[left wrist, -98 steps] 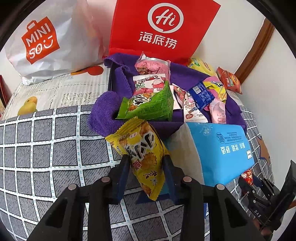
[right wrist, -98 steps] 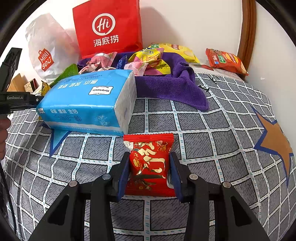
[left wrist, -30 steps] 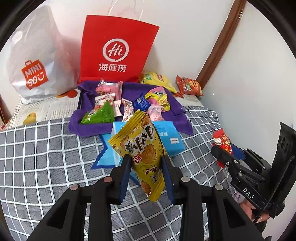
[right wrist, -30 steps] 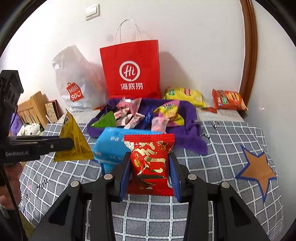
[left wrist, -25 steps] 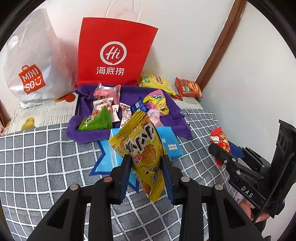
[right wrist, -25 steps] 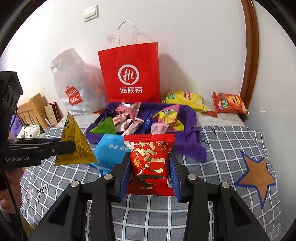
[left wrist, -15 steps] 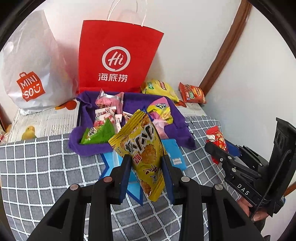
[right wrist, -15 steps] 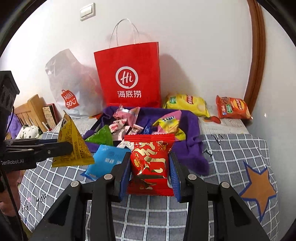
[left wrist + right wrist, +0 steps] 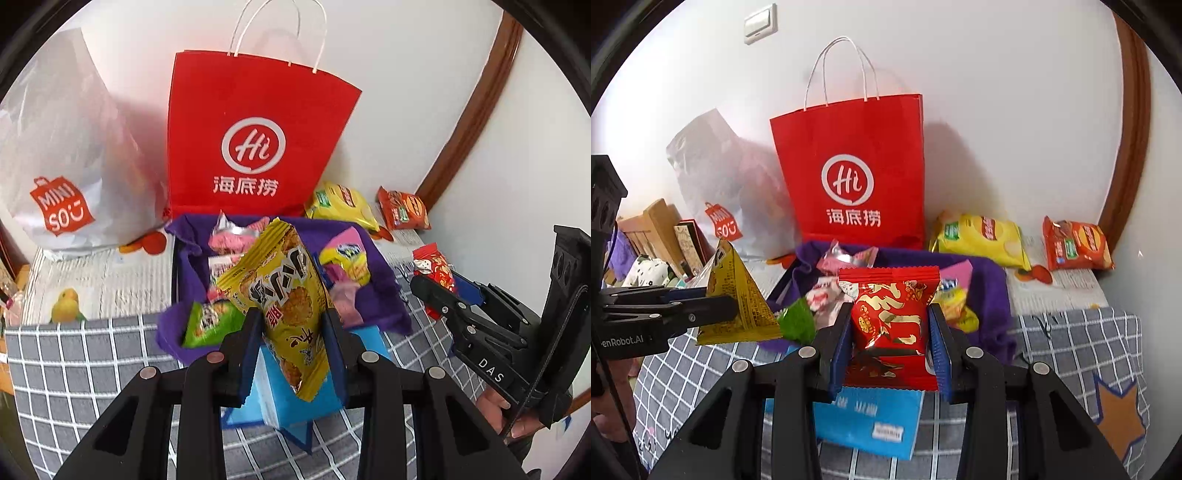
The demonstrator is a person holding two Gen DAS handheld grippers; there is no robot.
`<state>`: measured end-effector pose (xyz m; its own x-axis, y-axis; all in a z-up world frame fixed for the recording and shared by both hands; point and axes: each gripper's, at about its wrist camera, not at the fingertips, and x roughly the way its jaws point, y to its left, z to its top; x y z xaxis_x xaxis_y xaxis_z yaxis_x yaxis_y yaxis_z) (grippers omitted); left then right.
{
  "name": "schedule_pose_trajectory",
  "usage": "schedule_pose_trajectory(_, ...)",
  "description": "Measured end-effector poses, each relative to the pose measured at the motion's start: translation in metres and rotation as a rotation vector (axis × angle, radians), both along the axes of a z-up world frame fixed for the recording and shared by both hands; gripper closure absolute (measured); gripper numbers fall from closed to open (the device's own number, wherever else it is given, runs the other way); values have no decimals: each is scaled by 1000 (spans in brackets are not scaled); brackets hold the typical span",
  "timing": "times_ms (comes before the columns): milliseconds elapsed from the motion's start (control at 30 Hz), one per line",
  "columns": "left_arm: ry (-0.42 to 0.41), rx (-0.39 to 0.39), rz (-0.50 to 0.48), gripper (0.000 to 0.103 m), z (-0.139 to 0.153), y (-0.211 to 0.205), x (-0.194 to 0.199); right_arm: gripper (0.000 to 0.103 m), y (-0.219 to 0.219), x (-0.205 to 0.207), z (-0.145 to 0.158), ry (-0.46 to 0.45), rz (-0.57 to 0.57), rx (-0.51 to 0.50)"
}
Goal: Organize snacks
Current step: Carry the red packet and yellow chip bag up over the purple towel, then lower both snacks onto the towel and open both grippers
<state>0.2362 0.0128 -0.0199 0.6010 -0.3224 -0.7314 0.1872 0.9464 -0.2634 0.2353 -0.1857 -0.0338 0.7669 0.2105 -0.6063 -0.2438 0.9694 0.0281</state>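
Note:
My left gripper (image 9: 293, 332) is shut on a yellow snack packet (image 9: 284, 291), held up over the checked bed cover; the same yellow snack packet (image 9: 737, 299) shows at the left of the right wrist view. A red snack packet (image 9: 892, 314) stands upright in my right gripper (image 9: 891, 339), whose pads press its sides; that red snack packet (image 9: 434, 267) also shows at the right of the left wrist view. Ahead lies a purple towel (image 9: 991, 280) heaped with several small snacks, a green packet (image 9: 207, 323) at its near edge. Behind it stands a red paper bag (image 9: 855, 173).
A blue tissue pack (image 9: 871, 421) lies under both grippers. A white Miniso bag (image 9: 62, 155) leans left of the red bag. A yellow chip bag (image 9: 982, 236) and an orange chip bag (image 9: 1076, 243) lie by the wall at the right. A wooden door frame (image 9: 1126, 140) rises there.
Both grippers have moved forward and slightly up toward the purple towel and red bag, each keeping its packet. The tissue pack has slid lower in both views.

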Motion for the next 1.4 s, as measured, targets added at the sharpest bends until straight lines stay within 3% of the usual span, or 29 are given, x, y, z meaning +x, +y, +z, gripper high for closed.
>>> schedule_pose_trajectory(733,17,3,50,71,-11,14,76,64,16,81,10,-14,24,40)
schedule_pose_trajectory(1033,83,2,51,71,-36,12,107,64,23,110,-28,71,53,44)
schedule_pose_trajectory(1400,137,-15,27,71,-68,5,130,64,24,127,-51,159,96,34)
